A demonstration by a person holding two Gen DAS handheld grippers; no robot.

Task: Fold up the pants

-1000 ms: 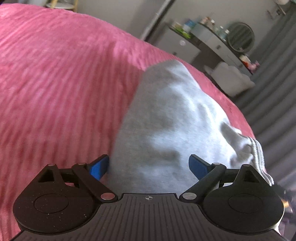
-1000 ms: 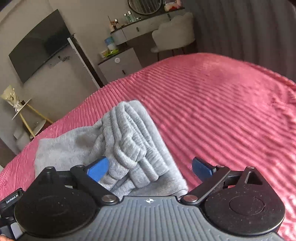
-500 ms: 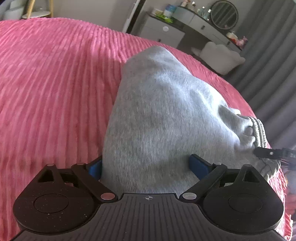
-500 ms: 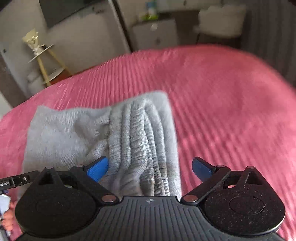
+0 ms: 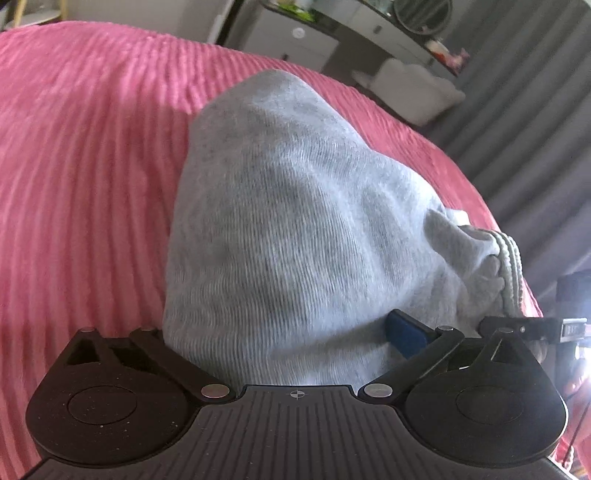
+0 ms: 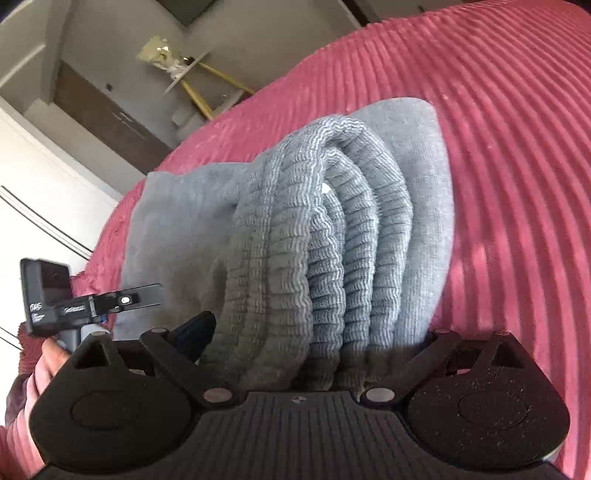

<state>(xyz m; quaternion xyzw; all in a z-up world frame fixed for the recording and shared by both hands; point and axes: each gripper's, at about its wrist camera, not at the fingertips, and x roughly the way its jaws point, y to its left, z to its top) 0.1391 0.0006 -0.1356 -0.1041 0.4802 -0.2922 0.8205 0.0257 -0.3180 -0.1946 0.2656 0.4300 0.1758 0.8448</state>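
Observation:
The grey pants (image 5: 295, 229) lie folded in a thick bundle on the pink ribbed bedspread (image 5: 81, 155). My left gripper (image 5: 291, 332) is wide open with the bundle's plain edge pushed between its fingers; the left finger is hidden by cloth, the blue right pad (image 5: 404, 332) shows. In the right wrist view the ribbed waistband end of the pants (image 6: 314, 240) fills the space between the open fingers of my right gripper (image 6: 317, 332). The left gripper's body (image 6: 85, 302) shows at the left of that view.
The bedspread (image 6: 517, 147) spreads wide around the bundle. Beyond the bed stand a dresser with a round mirror (image 5: 421, 11), a white chair (image 5: 417, 92), grey curtains (image 5: 535, 110) and a side table (image 6: 184, 70).
Both grippers have moved in toward the bundle from opposite ends, so the cloth now sits between each pair of open fingers. The pants have bunched up slightly.

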